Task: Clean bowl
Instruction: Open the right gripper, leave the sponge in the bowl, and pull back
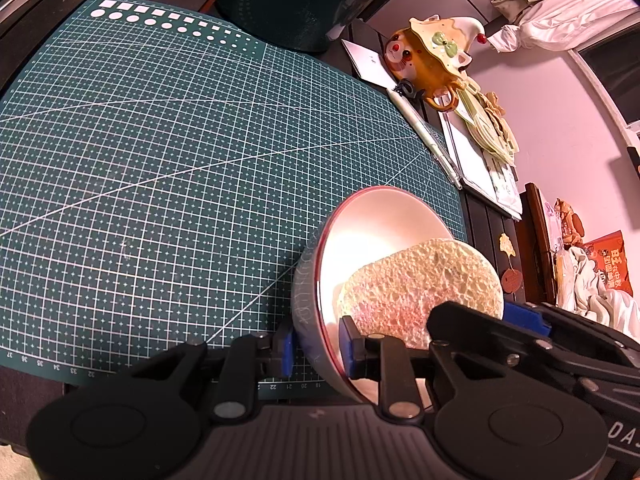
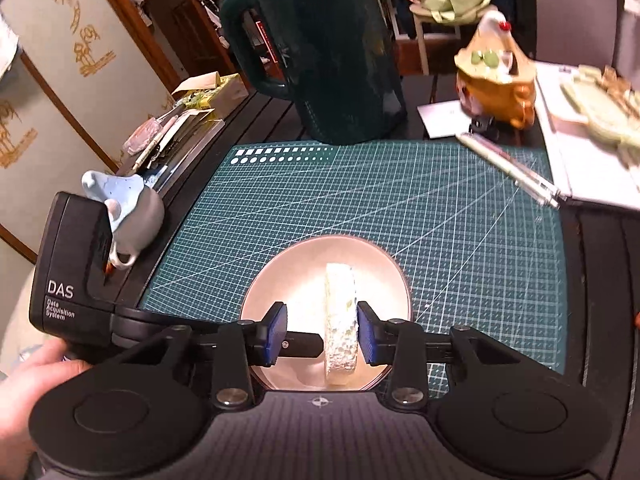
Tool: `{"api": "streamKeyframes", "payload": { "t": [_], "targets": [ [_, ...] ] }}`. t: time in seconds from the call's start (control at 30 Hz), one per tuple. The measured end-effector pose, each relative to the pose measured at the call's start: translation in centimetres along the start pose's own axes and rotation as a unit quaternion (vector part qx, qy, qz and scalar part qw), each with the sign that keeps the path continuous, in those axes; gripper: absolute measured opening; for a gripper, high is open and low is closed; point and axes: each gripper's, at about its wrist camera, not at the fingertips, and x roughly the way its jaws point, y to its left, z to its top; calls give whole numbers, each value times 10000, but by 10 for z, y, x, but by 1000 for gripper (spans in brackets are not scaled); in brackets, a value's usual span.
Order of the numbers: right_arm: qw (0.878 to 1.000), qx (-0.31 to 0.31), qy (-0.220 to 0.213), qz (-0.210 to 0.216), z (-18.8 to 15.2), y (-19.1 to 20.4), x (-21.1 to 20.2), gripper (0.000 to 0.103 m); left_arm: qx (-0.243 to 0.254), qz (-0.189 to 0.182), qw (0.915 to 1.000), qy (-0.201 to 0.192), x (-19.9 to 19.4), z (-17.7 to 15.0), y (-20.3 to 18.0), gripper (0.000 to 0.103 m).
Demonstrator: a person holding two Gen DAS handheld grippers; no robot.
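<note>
Left hand-held gripper (image 1: 316, 350) clamps the bowl (image 1: 384, 236) rim on the cutting mat (image 1: 160, 160), while right hand-held gripper (image 2: 322, 330) straddles the edge-up sponge (image 2: 340, 320) inside, only its right pad touching, long axis running near-to-far.

In the left wrist view the near part of the bowl (image 1: 384, 224) is hidden behind the left gripper (image 1: 316, 346), and the sponge (image 1: 424, 284) has its lower right edge covered by the right gripper (image 1: 524, 316). The dark green jug (image 1: 280, 4) is cut off by the top edge. In the right wrist view the bowl's near rim sits behind the gripper body, the orange figurine (image 2: 496, 80) at far right is blurred, and the hand (image 2: 28, 384) is cut off at the left edge.
</note>
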Motion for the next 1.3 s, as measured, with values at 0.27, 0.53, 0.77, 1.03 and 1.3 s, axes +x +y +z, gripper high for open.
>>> {"api": "streamKeyframes", "payload": {
  "t": [0.27,0.53,0.77,1.03,1.3],
  "targets": [
    [9997,224,70,-116,-2,-8,15,13,5,3,10000,0,-1,0,-2,22],
    [9998,124,71,-150,-3,-4,15,14,-4,-3,10000,-6,-1,0,-3,22],
    [9994,201,-248,-145,-9,2,15,17,-18,-19,10000,-2,-2,0,-5,22],
    [9980,100,-521,-347,-1,1,9,51,-61,-43,10000,0,-3,0,6,22],
    [9983,186,-535,-129,4,-3,-3,69,-54,-41,10000,-1,-3,2,17,22]
  ]
}}
